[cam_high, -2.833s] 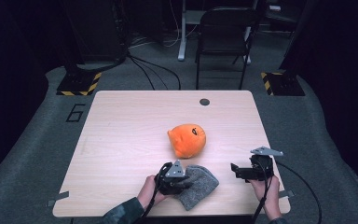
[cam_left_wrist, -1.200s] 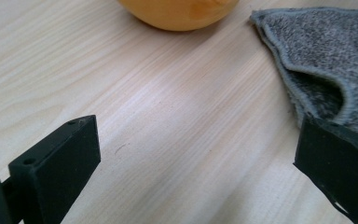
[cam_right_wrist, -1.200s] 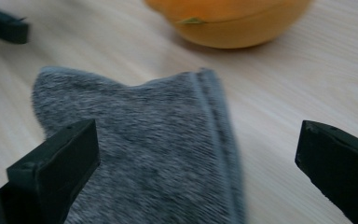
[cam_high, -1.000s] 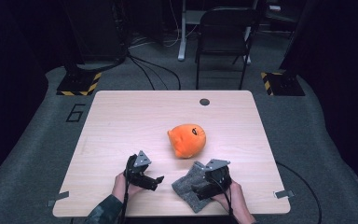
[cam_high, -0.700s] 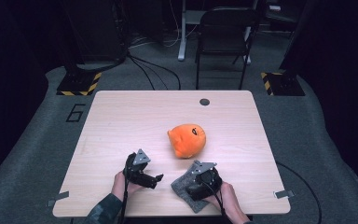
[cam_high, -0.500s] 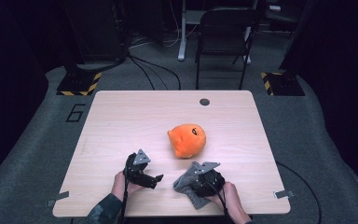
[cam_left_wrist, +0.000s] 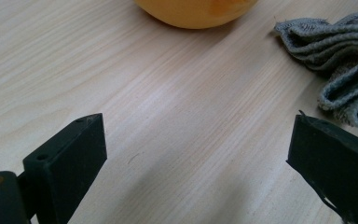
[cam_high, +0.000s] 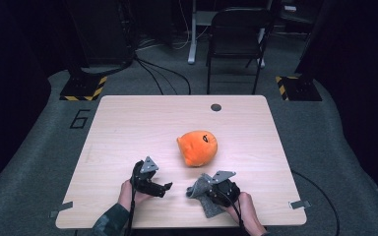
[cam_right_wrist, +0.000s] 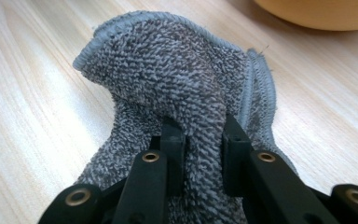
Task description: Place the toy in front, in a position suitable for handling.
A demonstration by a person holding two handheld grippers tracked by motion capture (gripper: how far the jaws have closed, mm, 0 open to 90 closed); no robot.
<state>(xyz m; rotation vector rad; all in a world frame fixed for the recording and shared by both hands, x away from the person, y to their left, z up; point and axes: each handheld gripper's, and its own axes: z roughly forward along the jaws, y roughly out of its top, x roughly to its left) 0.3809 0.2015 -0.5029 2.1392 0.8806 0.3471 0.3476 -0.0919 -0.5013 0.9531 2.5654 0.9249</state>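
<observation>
A grey terry cloth [cam_high: 204,192] lies bunched near the table's front edge, and my right gripper [cam_high: 207,192] is shut on a fold of it. In the right gripper view both black jaws pinch the grey cloth [cam_right_wrist: 186,107], which stands up in a ridge between them; those jaws have just been closing on it. My left gripper [cam_high: 166,188] rests low over the wood to the cloth's left, open, with only bare table between its jaws [cam_left_wrist: 196,154]. An orange plush ball [cam_high: 197,147] with a small face sits just beyond both grippers; its lower edge [cam_left_wrist: 193,11] also shows in the left gripper view.
The light wooden table [cam_high: 128,128] has a small dark round disc [cam_high: 216,107] near its far edge. A black chair [cam_high: 236,39] stands behind the table on the grey floor. Cables trail from both grippers over the front edge.
My right gripper has closed on the cloth and bunched it up. The cloth has been drawn slightly leftward into a tighter heap. The left gripper has stayed where it was, open.
</observation>
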